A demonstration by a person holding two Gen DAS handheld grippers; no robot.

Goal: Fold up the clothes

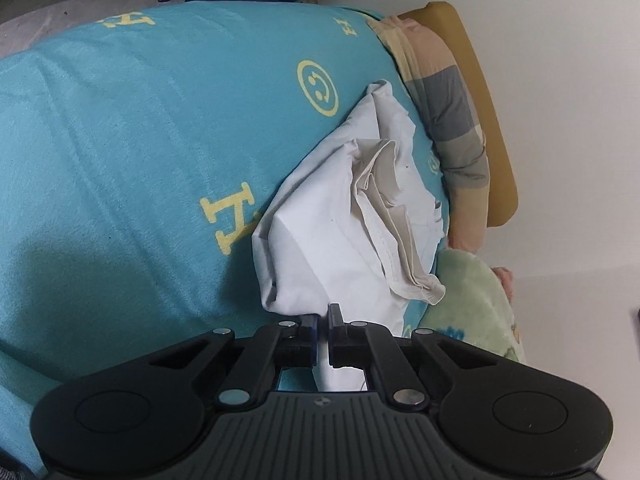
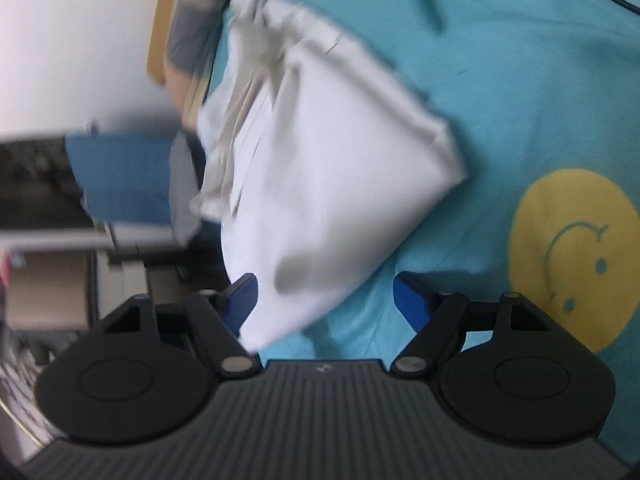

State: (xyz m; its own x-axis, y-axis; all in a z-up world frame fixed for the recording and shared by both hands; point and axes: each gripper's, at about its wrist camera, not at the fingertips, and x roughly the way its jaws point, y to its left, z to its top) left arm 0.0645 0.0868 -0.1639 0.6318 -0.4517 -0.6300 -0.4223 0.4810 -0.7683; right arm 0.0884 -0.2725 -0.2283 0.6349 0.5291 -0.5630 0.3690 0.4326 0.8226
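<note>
Left wrist: left gripper (image 1: 323, 320) jaws clenching the near edge of the white garment (image 1: 344, 216), lying bunched on the teal bedspread (image 1: 120, 140).

Right wrist: right gripper (image 2: 325, 296) jaws hanging released, straddling the garment's corner. Likely light, limp; hems offering best grip.

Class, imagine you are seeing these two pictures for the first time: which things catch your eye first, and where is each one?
The white garment stands out first, bunched on the turquoise bedspread, with the left hand-held gripper shut on its near edge. In the right wrist view the right hand-held gripper is open, a corner of the cloth hanging between its blue fingers. A yellow smiley face is printed on the bedspread to the right.
</note>
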